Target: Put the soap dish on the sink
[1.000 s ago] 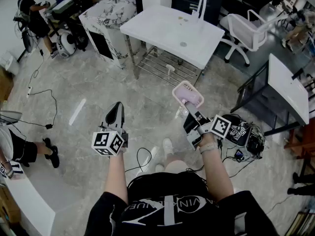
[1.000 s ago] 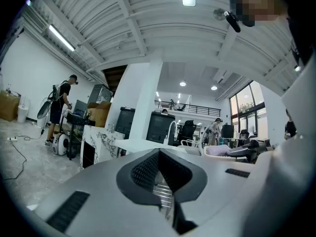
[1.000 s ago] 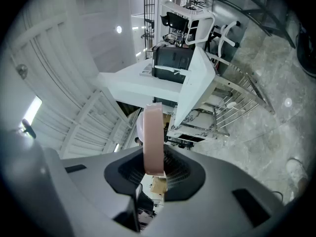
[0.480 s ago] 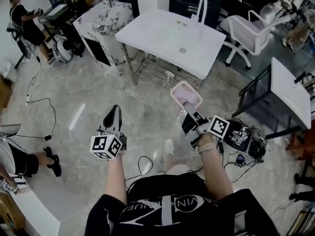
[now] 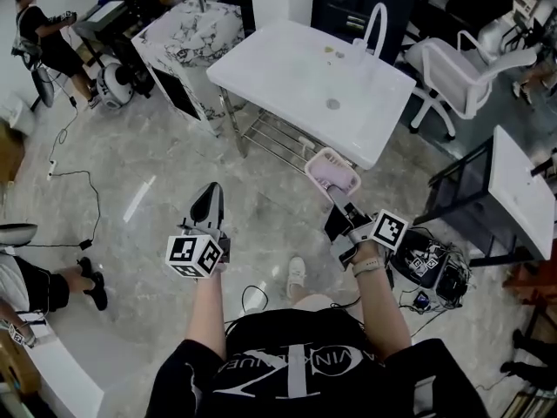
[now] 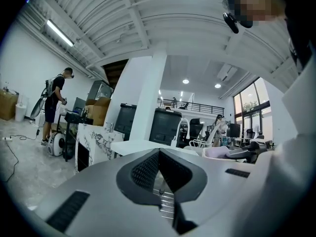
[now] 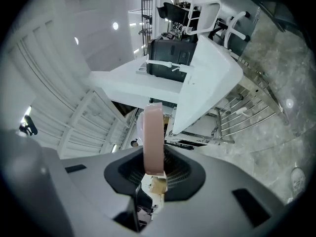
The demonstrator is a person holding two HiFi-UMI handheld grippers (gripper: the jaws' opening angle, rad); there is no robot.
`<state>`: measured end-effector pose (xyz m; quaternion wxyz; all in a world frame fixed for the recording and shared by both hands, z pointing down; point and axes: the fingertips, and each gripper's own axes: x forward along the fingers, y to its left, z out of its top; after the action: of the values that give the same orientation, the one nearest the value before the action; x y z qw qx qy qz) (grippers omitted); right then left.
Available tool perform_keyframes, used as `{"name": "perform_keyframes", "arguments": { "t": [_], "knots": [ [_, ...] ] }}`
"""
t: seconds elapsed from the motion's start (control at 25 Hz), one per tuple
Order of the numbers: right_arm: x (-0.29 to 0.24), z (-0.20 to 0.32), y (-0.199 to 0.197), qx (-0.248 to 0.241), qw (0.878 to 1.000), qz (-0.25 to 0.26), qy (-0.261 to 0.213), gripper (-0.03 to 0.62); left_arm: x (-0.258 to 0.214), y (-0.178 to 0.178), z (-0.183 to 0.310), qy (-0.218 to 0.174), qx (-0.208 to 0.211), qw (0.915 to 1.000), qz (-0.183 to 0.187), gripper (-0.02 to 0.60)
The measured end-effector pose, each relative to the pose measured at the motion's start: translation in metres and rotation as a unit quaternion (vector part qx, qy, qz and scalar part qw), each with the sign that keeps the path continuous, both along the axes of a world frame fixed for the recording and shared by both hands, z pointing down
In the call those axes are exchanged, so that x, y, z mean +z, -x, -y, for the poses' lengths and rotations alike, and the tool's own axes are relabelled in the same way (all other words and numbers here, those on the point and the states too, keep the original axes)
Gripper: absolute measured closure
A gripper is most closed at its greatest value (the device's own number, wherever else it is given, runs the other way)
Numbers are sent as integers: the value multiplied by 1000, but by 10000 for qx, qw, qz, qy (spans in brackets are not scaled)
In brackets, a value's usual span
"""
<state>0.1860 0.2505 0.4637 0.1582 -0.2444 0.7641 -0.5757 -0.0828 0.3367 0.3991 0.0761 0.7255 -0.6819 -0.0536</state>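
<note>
The white sink (image 5: 296,72) with its curved white tap (image 5: 376,26) stands ahead of me on metal legs. The pink soap dish (image 5: 332,174) hangs in the air just short of the sink's near edge. My right gripper (image 5: 336,200) is shut on the dish's near end. In the right gripper view the dish (image 7: 153,135) stands edge-on between the jaws of the right gripper (image 7: 153,168), with the sink (image 7: 202,78) beyond it. My left gripper (image 5: 209,195) is held out over the floor to the left, shut and empty. The left gripper (image 6: 160,181) faces the sink (image 6: 133,145).
A wire shelf (image 5: 283,139) sits under the sink. A marble-patterned cabinet (image 5: 187,26) stands to its left, a white chair (image 5: 466,66) and a white table (image 5: 518,177) to the right. Cables and gear (image 5: 431,261) lie on the floor. A person (image 5: 48,33) stands far left.
Both grippers have moved forward towards the sink, which now shows nearer and larger. The soap dish stays held in the right gripper. The left gripper stays shut.
</note>
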Motion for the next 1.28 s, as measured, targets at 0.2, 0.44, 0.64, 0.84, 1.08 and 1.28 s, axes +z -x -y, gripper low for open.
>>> {"name": "perform_keyframes", "arguments": {
  "t": [0.2, 0.44, 0.64, 0.84, 1.08, 1.28],
  "knots": [
    [1, 34, 4, -52, 10000, 34, -8, 505, 2, -3, 37, 29, 17, 10000, -10, 568],
    [1, 71, 10, -107, 9999, 45, 57, 505, 5, -9, 83, 32, 61, 10000, -26, 566],
    [1, 94, 13, -167, 9998, 60, 62, 505, 7, -14, 111, 30, 102, 9999, -56, 568],
    [1, 112, 16, -159, 9998, 65, 89, 505, 7, -17, 133, 14, 146, 9999, -48, 567],
    [3, 130, 21, -89, 9997, 62, 210, 505, 13, -18, 155, 86, 205, 9997, -128, 567],
    [6, 149, 23, 66, 9996, 89, 240, 505, 20, -15, 180, 142, 297, 9993, -163, 566]
  ]
}}
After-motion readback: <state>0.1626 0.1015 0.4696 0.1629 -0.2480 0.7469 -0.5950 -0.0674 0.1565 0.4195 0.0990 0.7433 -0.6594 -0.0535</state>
